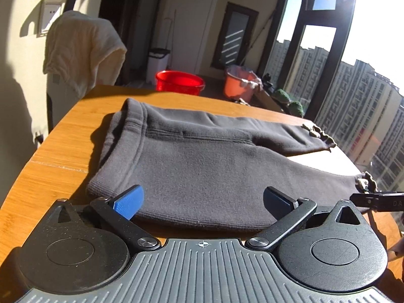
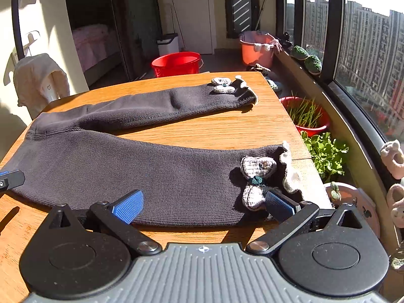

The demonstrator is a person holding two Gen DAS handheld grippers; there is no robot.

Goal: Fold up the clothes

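A pair of dark grey knit trousers (image 1: 202,166) lies flat on the wooden table (image 1: 58,156), waistband to the left, both legs spread toward the right. Grey knitted bows (image 2: 256,174) decorate the cuffs. My left gripper (image 1: 203,203) hovers open at the near edge of the waist end, blue pads apart, nothing between them. My right gripper (image 2: 204,205) is open over the near leg (image 2: 141,171) by its cuff, its right pad close to the bow. The far leg (image 2: 161,106) lies apart from the near one. The right gripper's tip (image 1: 376,201) shows at the left wrist view's right edge.
A cream garment (image 1: 80,53) hangs over a chair beyond the table's left side. A red tub (image 2: 176,63) and an orange bucket (image 2: 256,49) stand on the floor behind. Potted plants (image 2: 323,151) and a red pot (image 2: 306,116) line the window sill to the right.
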